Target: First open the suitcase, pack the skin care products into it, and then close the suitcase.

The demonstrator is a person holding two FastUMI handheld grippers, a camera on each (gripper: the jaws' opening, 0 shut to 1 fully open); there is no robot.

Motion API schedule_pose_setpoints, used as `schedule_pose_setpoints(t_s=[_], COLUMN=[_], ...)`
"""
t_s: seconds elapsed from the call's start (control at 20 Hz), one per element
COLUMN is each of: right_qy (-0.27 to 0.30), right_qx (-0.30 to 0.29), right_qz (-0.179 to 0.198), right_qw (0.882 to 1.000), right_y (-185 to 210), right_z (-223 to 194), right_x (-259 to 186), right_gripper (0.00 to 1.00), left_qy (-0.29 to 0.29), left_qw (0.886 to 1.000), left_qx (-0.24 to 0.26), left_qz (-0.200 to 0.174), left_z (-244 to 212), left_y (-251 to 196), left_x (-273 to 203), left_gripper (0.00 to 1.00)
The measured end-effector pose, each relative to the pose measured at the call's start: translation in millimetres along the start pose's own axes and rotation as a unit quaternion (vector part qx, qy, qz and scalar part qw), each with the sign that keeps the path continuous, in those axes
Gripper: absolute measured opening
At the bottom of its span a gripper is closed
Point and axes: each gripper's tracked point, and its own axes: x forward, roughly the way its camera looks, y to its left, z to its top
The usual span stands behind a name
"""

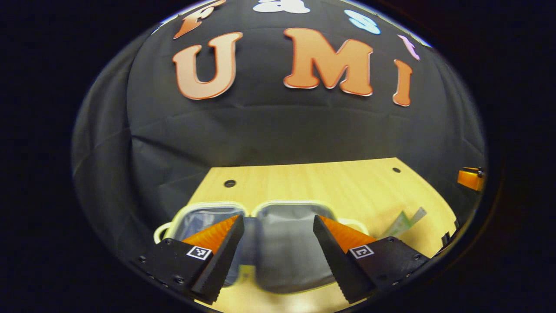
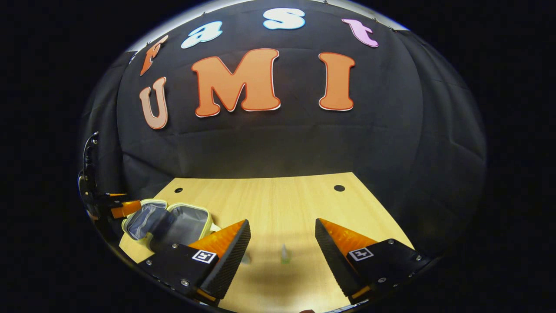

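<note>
The suitcase [image 1: 278,243] is lying wide open on the table [image 1: 347,182], both halves flat with the grey lining facing up and a pale rim around each half. In the left gripper view the left gripper [image 1: 276,256] hangs right over the suitcase with its fingers spread far apart and nothing between them. A greenish tube [image 1: 404,222] lies on the table just right of the suitcase. In the right gripper view the suitcase [image 2: 167,224] sits off to the left, and the left gripper [image 2: 124,208] shows at the suitcase's far left edge. The right gripper [image 2: 282,256] is well to the right of the suitcase, fingers wide apart and holding nothing, with the tube [image 2: 285,255] on the table between them, looking small and blurry.
</note>
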Motion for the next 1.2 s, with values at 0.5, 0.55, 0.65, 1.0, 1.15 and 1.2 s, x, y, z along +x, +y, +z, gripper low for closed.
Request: schedule_pose_setpoints(t_s=[0.5, 0.55, 0.65, 1.0, 1.15, 1.2], right_qy=[0.027, 0.033, 0.040, 0.051, 0.066, 0.071], right_qx=[-0.018, -0.014, -0.022, -0.027, -0.009, -0.006], right_qz=[-0.013, -0.014, -0.020, -0.055, -0.060, -0.063], right_qw=[0.999, 0.999, 0.999, 0.997, 0.996, 0.995], right_y=[-115.2, -123.2, -136.9, -178.8, -187.7, -190.7], right_z=[-23.6, -28.7, -36.9, -49.3, -58.4, -61.9], right_x=[-10.2, -10.5, -10.5, -11.0, -9.5, -9.0], right_gripper=[0.95, 0.95, 0.95, 0.95, 0.95, 0.95], left_qy=[0.007, 0.011, 0.017, 0.060, 0.091, 0.102], left_qw=[0.997, 0.997, 0.996, 0.992, 0.990, 0.989], left_qx=[-0.003, 0.000, 0.012, 0.036, 0.033, 0.034], left_qz=[-0.077, -0.082, -0.089, -0.105, -0.106, -0.104], left_z=[-26.1, -30.2, -39.0, -88.5, -120.1, -128.7], left_y=[-195.2, -206.9, -223.4, -264.0, -265.9, -264.6], left_x=[28.0, 33.5, 41.9, 80.1, 97.1, 100.0], left_gripper=[0.99, 0.99, 0.99, 1.00, 0.99, 1.00])
